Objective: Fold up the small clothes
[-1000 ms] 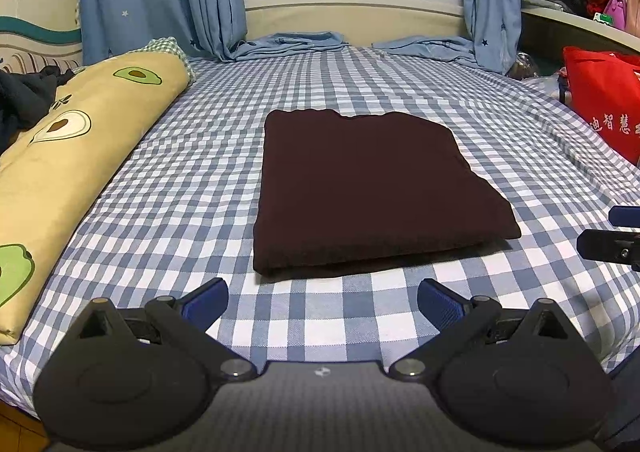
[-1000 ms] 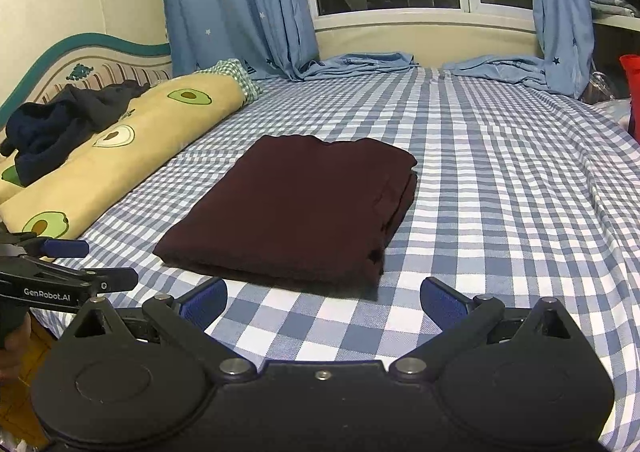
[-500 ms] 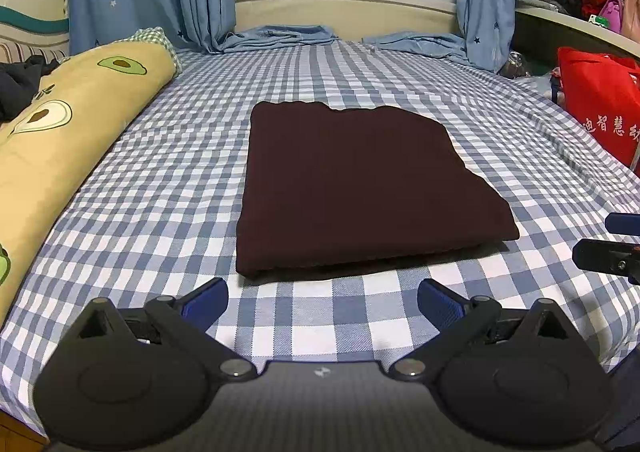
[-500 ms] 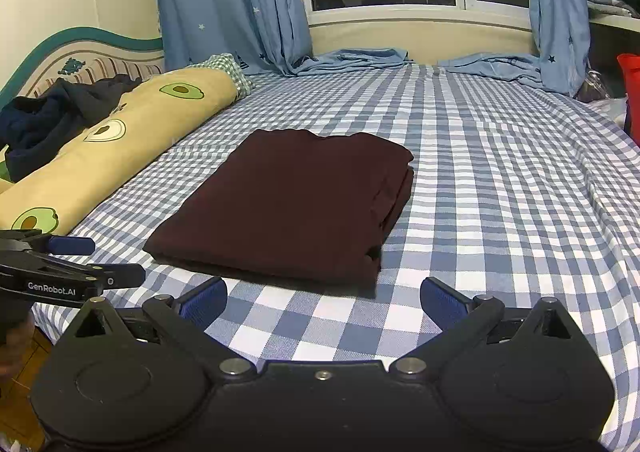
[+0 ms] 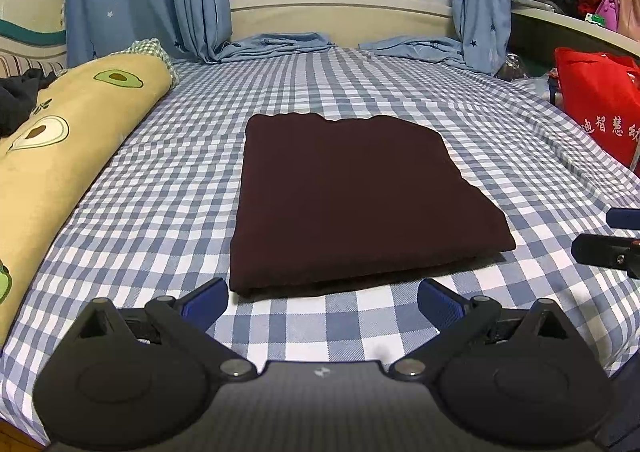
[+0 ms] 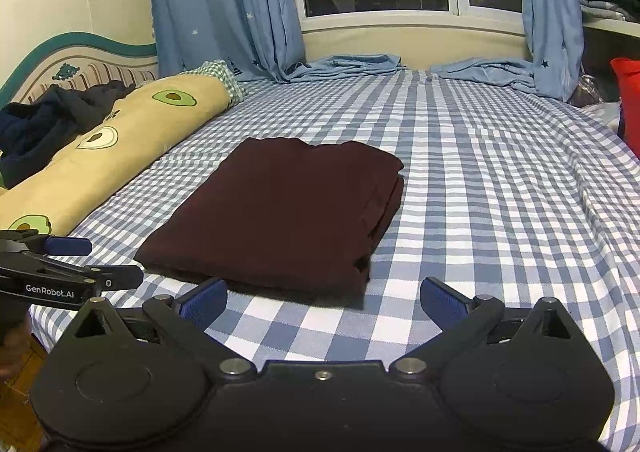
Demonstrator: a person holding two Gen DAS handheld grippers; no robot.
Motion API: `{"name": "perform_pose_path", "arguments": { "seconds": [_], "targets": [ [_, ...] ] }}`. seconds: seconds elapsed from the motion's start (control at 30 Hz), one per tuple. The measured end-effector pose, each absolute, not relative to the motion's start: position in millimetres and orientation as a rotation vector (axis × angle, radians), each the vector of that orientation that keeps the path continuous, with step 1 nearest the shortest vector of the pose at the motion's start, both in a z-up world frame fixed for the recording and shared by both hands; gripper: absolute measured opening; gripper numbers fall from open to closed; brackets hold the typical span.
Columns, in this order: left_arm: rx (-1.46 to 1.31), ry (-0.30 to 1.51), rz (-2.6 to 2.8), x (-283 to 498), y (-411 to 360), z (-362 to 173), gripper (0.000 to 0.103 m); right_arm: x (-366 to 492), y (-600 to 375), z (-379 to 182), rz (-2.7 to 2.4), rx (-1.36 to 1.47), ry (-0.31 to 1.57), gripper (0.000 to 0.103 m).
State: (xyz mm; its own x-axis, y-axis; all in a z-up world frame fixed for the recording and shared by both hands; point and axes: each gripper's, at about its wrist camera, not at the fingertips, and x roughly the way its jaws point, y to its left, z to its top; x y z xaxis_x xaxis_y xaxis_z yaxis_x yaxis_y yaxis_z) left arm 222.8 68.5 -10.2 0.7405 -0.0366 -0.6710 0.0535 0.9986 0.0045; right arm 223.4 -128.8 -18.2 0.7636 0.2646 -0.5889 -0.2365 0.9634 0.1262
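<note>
Blue-padded fingers of the left gripper spread wide, empty, just short of the folded maroon garment on the checked bedsheet. Its long axis runs away from them; the right gripper, equally wide, faces its layered corner.

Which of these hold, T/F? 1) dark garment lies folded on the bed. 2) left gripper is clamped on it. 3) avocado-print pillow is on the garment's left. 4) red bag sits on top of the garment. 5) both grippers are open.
1) True: the maroon garment lies folded flat on the checked bedsheet.
2) False: the left gripper is open, short of the garment's near edge, holding nothing.
3) True: the avocado pillow lies along the garment's left.
4) False: the red bag stands off at the bed's right edge.
5) True: the right gripper is open too.
</note>
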Motion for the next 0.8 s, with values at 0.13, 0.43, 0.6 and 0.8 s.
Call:
{"name": "perform_pose_path", "arguments": {
  "seconds": [0.13, 0.43, 0.6, 0.8],
  "targets": [
    [0.03, 0.73, -0.048, 221, 66, -6, 0.102, 223, -133, -13, 0.275, 0.042, 0.632, 0.102],
    [0.033, 0.736, -0.048, 220, 59, -3, 0.102, 220, -142, -10, 0.284, 0.037, 0.638, 0.102],
    [0.042, 0.727, -0.052, 218, 55, -1, 0.102, 220, -145, -11, 0.279, 0.031, 0.645, 0.102],
    [0.05, 0.729, -0.052, 216, 56, -1, 0.102, 219, -144, -10, 0.276, 0.03, 0.648, 0.102]
  ]
}}
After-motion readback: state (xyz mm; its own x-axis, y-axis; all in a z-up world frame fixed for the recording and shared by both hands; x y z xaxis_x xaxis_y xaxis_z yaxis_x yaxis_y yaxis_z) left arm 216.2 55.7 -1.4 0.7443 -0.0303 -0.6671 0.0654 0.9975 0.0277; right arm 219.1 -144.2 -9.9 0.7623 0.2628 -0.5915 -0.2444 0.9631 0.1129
